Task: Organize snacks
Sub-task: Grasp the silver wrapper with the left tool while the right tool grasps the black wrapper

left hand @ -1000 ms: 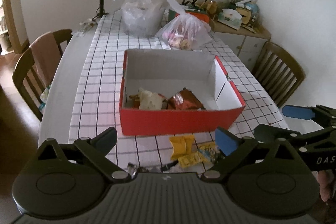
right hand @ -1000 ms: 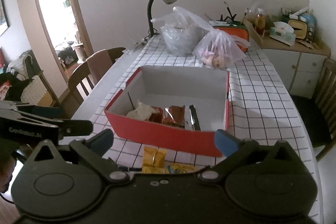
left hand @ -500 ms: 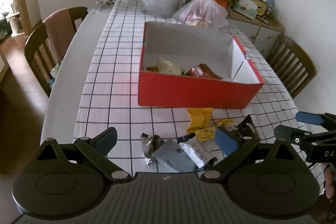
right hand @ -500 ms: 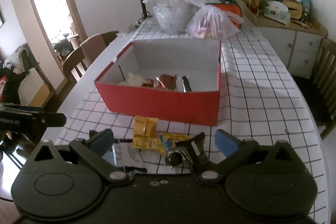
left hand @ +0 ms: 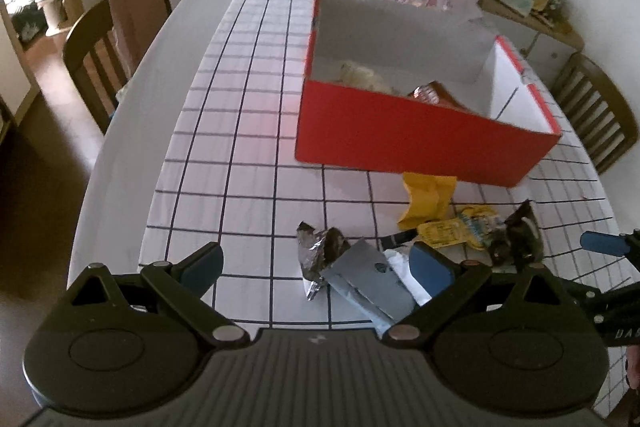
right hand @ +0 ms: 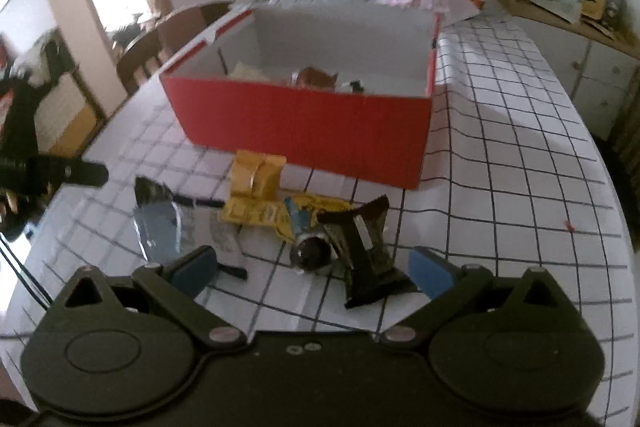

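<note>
Wooden chairs [left hand: 100, 59] flank the checked tablecloth [left hand: 240, 131]; a cluttered sideboard [right hand: 568, 11] stands behind.

Both grippers now sit lower and nearer the table edge than a second ago; the left gripper [left hand: 316, 267] has its open jaws over a grey packet [left hand: 368, 281] and a crumpled foil wrapper [left hand: 318, 255] that were hidden below the frame before; the right gripper [right hand: 312, 269] now frames a dark wrapper [right hand: 360, 255], also unseen earlier; the red box [right hand: 312, 123] stands farther up in both views; the yellow packet [left hand: 428, 199] shows in full.
</note>
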The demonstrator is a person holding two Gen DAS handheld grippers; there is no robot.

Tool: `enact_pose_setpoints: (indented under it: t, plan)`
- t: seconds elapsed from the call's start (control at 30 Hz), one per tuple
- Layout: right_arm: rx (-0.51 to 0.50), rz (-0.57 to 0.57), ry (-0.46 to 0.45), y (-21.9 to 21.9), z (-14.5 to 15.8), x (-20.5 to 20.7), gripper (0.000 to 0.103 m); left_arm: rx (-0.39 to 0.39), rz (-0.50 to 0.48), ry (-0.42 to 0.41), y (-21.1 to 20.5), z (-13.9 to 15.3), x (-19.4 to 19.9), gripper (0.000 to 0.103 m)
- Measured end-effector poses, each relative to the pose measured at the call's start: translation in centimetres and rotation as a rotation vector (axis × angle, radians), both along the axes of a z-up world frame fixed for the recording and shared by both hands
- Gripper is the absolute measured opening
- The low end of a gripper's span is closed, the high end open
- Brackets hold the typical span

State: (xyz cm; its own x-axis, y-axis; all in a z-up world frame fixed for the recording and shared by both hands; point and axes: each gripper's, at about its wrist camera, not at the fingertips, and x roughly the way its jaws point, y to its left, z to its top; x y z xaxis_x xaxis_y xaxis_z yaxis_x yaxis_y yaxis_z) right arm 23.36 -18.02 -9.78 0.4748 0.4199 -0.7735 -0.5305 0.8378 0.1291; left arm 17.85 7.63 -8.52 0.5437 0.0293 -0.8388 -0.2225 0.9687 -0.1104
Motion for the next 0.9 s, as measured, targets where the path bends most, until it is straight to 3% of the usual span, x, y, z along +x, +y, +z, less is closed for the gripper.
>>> enact_pose_setpoints:
  t: [0.13, 0.47, 0.63, 0.73, 0.8, 0.9]
  plan:
    - [-0.041, 0.018, 0.011, 0.0, -1.1, 1.1, 0.100, -0.020, 0.028, 0.054, 0.6, -1.4, 1.1, 0.100]
    - [-0.072, 0.035, 0.064, -0.4, -3.2, 3.6, 0.083, -0.129, 0.141, 0.182, 2.5, -4.6, 3.7, 0.098]
    - [-0.075, 0.061, 0.082, -0.2, -3.7, 4.1, 0.075, -0.183, 0.177, 0.215, 3.4, -5.5, 4.6, 0.090]
    - [-0.086, 0.082, 0.080, 0.2, -4.0, 4.3, 0.072, -0.207, 0.183, 0.237, 3.5, -6.0, 5.0, 0.080]
    - [-0.090, 0.089, 0.083, 0.4, -4.1, 4.4, 0.068, -0.223, 0.182, 0.249, 3.6, -6.4, 5.4, 0.068]
    - [-0.080, 0.098, 0.089, 0.5, -4.2, 4.5, 0.061, -0.239, 0.172, 0.259, 3.5, -6.7, 5.6, 0.061]
